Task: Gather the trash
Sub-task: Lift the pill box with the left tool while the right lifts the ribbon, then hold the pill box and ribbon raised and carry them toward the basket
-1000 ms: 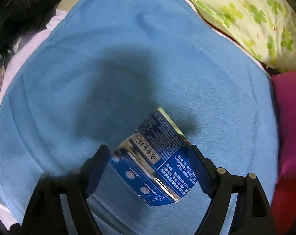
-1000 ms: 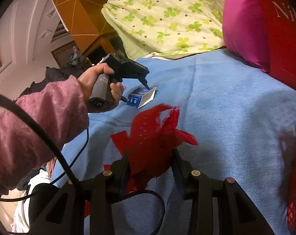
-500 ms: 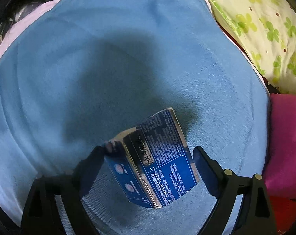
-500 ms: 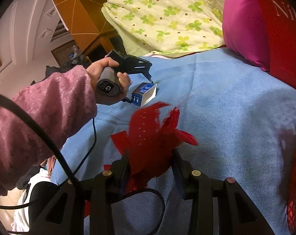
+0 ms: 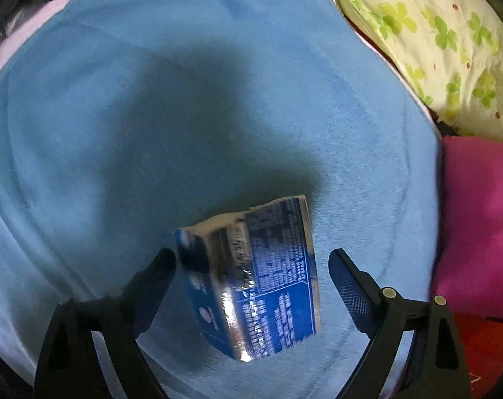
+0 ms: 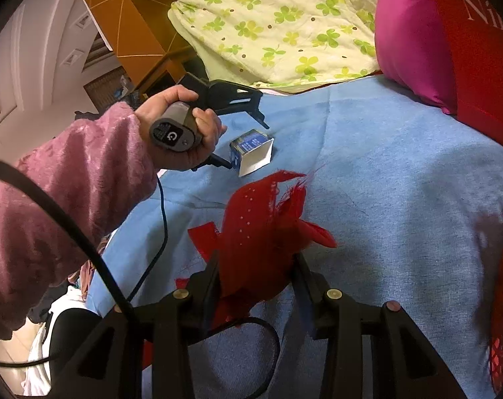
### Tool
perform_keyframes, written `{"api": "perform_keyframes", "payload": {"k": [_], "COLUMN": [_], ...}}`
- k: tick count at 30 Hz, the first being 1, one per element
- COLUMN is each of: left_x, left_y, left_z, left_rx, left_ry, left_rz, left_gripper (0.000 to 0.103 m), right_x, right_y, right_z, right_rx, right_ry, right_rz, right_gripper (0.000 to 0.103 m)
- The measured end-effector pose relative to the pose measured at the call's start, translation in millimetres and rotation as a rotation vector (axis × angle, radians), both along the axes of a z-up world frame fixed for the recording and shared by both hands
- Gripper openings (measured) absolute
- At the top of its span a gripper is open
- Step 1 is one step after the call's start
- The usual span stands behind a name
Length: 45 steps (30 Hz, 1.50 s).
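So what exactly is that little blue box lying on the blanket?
The blue box is a small, crumpled carton, seemingly cardboard, printed with white text and a shiny silver strip; one open end shows white. It lies tilted on the blue blanket, between the open left claw fingers, one finger at its end.

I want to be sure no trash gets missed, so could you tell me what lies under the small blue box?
The small blue box rests on the blue blanket, between the open left gripper's fingers. Only blanket and shadow show around it; whatever is directly beneath its base is covered.
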State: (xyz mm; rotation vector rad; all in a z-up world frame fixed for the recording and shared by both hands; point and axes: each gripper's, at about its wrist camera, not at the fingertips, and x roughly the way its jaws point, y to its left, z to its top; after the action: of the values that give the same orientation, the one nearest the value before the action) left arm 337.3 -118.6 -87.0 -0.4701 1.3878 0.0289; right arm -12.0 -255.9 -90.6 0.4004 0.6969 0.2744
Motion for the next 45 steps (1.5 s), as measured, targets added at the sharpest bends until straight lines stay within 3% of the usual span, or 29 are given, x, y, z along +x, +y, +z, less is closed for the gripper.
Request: {"api": "perform_keyframes", "payload": {"k": [4, 6, 10, 12, 14, 23, 29, 33, 39, 45], "left_x": [-7, -13, -33, -43, -52, -124, -204, -261, -327, -376], "left_y": [-5, -10, -21, -22, -21, 3, 14, 8, -5, -11], "left_z": [-6, -4, 5, 17, 25, 34, 79, 113, 150, 175], "left_rx": [0.03, 0.067, 0.112, 0.123, 0.131, 0.168, 0.288, 0.346, 0.414, 0.455], "left_ry": [0.015, -0.017, -0.076, -0.119, -0.14, -0.233, -0.393, -0.522, -0.686, -0.799], "left_rz": [-0.01, -0.024, -0.072, -0.098, -0.149, -0.318, -0.456, -0.522, -0.548, -0.569], "left_gripper": [0.091, 0.088, 0.074, 0.057, 0.052, 0.051, 0.051, 0.051, 0.051, 0.052], "right_x": [0, 0, -1, -3, -5, -22, -51, -74, -112, -143], "right_y": [0, 0, 0, 0, 1, 20, 17, 5, -14, -30], "right_z": [1, 1, 0, 1, 2, 9, 19, 40, 93, 131], "right_rx": [0.002, -0.004, -0.017, -0.027, -0.045, -0.196, -0.171, -0.144, -0.129, -0.113], "right_ry": [0.0, -0.002, -0.011, -0.022, -0.04, -0.137, -0.123, -0.111, -0.172, -0.228], "right_rz": [-0.005, -0.009, -0.02, -0.028, -0.044, -0.102, -0.166, -0.207, -0.283, -0.349], "right_gripper": [0.043, 0.043, 0.043, 0.043, 0.043, 0.043, 0.043, 0.043, 0.043, 0.043]}}
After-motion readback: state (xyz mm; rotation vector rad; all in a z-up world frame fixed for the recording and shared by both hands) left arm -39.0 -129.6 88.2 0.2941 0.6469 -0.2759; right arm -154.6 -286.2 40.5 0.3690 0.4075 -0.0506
